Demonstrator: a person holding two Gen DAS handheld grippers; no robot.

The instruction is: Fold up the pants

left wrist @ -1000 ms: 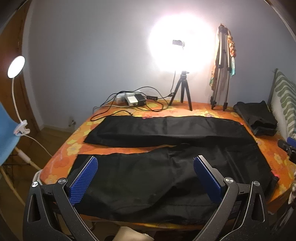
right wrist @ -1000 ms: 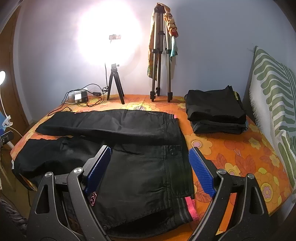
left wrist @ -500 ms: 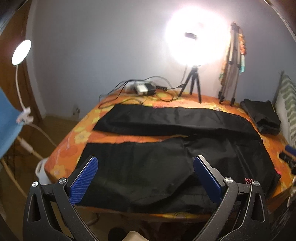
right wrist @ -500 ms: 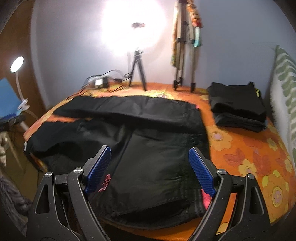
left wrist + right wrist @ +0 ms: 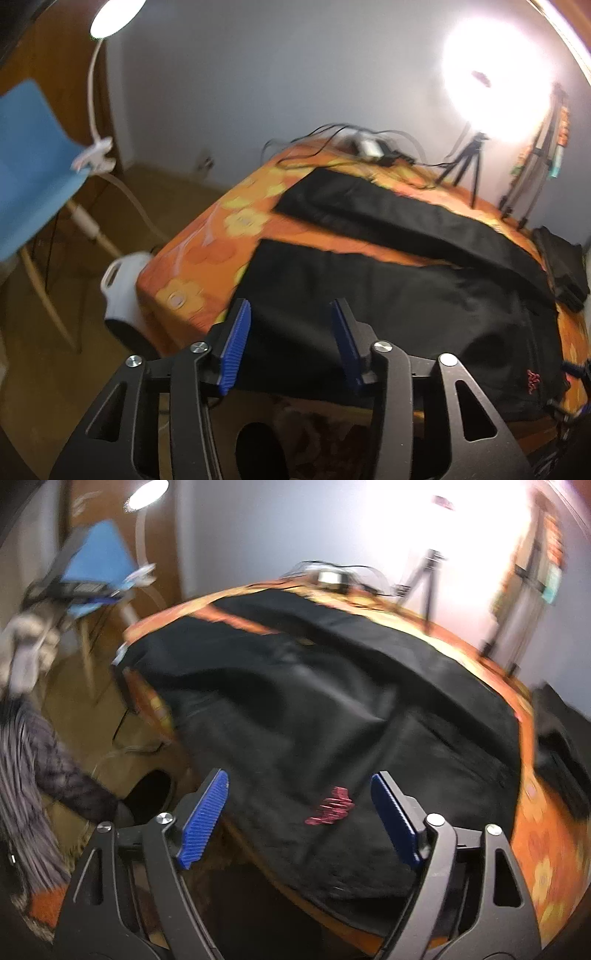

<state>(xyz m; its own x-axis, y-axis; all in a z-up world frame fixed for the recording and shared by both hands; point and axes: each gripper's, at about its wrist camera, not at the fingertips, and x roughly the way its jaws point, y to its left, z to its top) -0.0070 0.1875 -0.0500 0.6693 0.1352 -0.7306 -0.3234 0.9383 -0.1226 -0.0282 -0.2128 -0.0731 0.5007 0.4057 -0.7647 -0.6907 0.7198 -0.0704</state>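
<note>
Orange flower-print cloth (image 5: 207, 258) covers the table. Bright round ring light (image 5: 491, 79) on a small black tripod (image 5: 467, 164) at far edge, w/ tangle of black cables and a white adapter box (image 5: 371, 147) beside it. Taller silver tripod (image 5: 532, 177) near wall, right. Blue plastic chair (image 5: 29, 162) on left w/ white clip-on gooseneck lamp (image 5: 110, 14) attached. Stack of folded black clothes (image 5: 563, 266) at right edge. White handled container (image 5: 122, 288) on floor, left of table.

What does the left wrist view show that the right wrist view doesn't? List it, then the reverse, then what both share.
Only the left wrist view: the left gripper, jaws closing over the near pant leg's end, and a white jug beside the table. Only the right wrist view: the right gripper, jaws closing, framing the red logo. Both: the black pants spread on the orange floral tablecloth.
</note>
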